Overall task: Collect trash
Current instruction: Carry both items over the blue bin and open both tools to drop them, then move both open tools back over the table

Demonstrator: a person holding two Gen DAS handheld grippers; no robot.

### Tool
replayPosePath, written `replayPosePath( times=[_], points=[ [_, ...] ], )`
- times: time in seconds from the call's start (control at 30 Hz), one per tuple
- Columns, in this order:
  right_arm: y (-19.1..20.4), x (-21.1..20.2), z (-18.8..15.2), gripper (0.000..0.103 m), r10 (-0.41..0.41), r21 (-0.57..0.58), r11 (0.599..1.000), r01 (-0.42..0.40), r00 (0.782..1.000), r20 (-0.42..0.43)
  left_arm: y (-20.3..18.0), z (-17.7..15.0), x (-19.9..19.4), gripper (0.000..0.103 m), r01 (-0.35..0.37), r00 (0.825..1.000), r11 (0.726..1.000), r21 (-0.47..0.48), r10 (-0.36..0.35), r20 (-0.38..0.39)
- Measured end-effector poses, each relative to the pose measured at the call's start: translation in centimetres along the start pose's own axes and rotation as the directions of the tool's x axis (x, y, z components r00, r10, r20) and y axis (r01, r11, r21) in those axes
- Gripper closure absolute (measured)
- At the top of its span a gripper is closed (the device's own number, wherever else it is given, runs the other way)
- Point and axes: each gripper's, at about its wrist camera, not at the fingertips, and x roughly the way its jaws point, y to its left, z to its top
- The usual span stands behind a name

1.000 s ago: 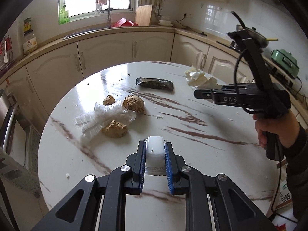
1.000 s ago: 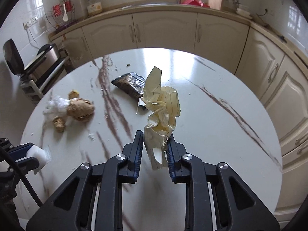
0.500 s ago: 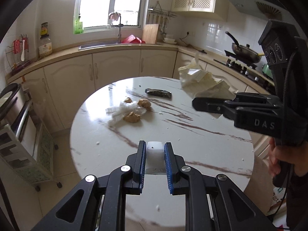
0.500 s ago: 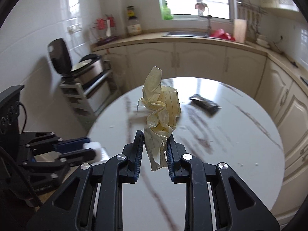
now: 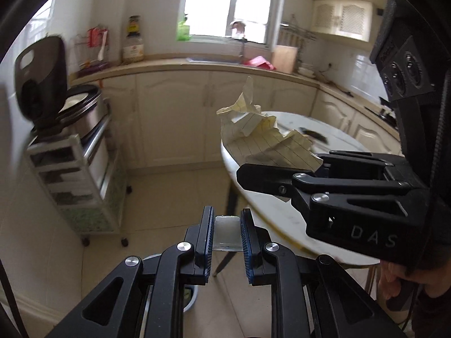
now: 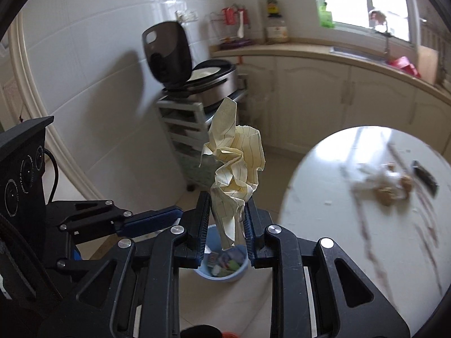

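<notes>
Here the right claw (image 6: 225,222) grips crumpled lined paper (image 6: 234,169) by its lower end, long axis upright, above the blue bin (image 6: 222,264). Beside it, the left claw (image 5: 225,232) pinches a small white block (image 5: 227,232).

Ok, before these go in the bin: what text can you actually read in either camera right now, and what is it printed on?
"DAS": raised letters on the black body of the right gripper, in the left wrist view.
Jar label on the counter by the window: print is there, too blurred to read.
Crumpled yellow lined paper in the right gripper: ruled lines only, no writing visible.
Dark wrapper on the table: blurred, unreadable.
</notes>
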Motion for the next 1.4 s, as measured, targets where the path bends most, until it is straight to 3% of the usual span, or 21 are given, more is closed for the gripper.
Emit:
replayPosePath(
  times=[0.3,0.57,0.63,0.77,0.93,1.1,1.27,1.4],
  points=[
    [3.7,10.8,-0.9,0.081,0.05,0.015,0.999,-0.049,0.992,-0.114,7.5,-3.5,3.5,0.088,-0.076,0.992,0.992,-0.097,0.066,-0.106],
    [1.9,17.6,-3.1,0.081,0.027,0.058,0.998,-0.015,0.974,-0.224,11.4,-4.9,9.2,0.087,-0.116,0.975,0.985,-0.127,0.088,-0.204],
    [1.5,19.0,-3.8,0.081,0.024,0.064,0.998,-0.008,0.969,-0.245,12.4,-5.1,10.7,0.084,-0.15,0.967,0.981,-0.126,0.119,-0.227],
    [0.5,21.4,-5.2,0.081,0.041,0.101,0.995,-0.012,0.957,-0.288,13.4,-5.4,12.9,0.054,-0.188,0.953,0.969,-0.16,0.141,-0.267],
    [-0.3,24.3,-6.3,0.08,0.086,0.146,0.989,-0.038,0.936,-0.342,13.0,-5.5,15.2,0.048,-0.255,0.931,0.957,-0.141,0.203,-0.304],
    [-0.7,25.7,-6.9,0.071,0.151,0.214,0.974,-0.076,0.921,-0.359,13.2,-6.0,15.2,0.038,-0.298,0.921,0.939,-0.17,0.237,-0.31],
    [-0.6,25.3,-6.5,0.037,0.157,0.245,0.967,-0.072,0.926,-0.345,13.2,-6.1,13.3,0.038,-0.319,0.921,0.926,-0.2,0.253,-0.297],
    [0.2,23.5,-5.5,0.033,0.126,0.222,0.973,-0.057,0.942,-0.31,12.3,-5.7,11.5,0.038,-0.331,0.923,0.923,-0.195,0.273,-0.271]
  ],
)
